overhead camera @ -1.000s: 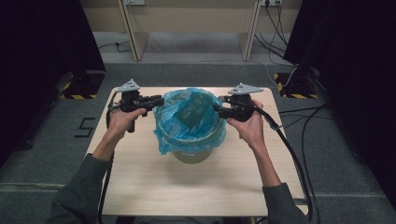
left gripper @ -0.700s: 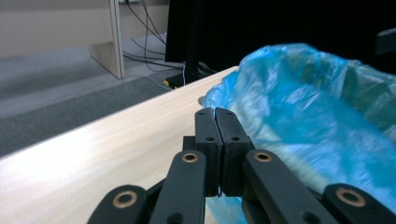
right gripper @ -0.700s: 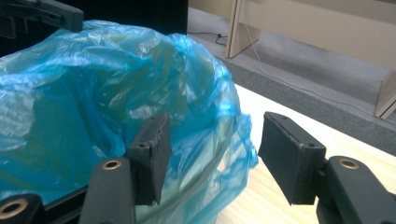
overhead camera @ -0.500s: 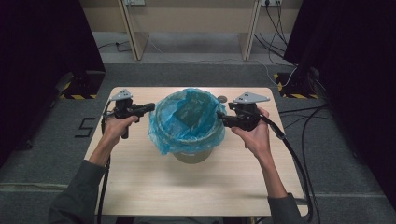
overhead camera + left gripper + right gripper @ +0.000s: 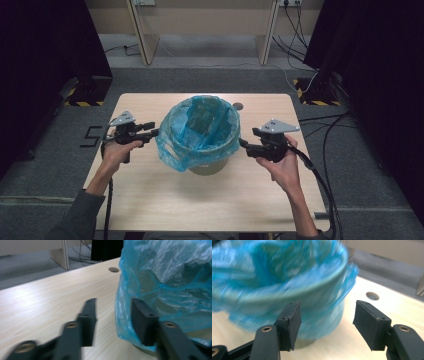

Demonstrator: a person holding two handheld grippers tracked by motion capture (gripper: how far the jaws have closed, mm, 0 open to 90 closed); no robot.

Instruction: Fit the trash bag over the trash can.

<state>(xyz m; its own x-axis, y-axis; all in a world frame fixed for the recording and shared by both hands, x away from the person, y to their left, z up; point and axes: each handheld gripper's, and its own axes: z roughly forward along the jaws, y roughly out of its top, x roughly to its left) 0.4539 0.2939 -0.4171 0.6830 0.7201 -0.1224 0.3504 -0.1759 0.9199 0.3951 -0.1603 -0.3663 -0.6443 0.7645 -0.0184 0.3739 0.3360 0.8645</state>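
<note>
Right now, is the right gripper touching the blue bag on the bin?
Apart. In the right gripper view, the right gripper has open jaws with only table between them, and the blue bag hangs beyond them.

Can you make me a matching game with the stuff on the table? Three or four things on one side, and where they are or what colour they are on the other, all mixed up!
Things:
1. bag
2. bin
3. left gripper
4. small round hole

Places and colours:
A. in the tabletop, just behind the bin
B. see-through blue, folded over the rim
C. jaws open, beside the bag's left edge
D. stands mid-table, lined with plastic

Pairs: 1-B, 2-D, 3-C, 4-A
</note>
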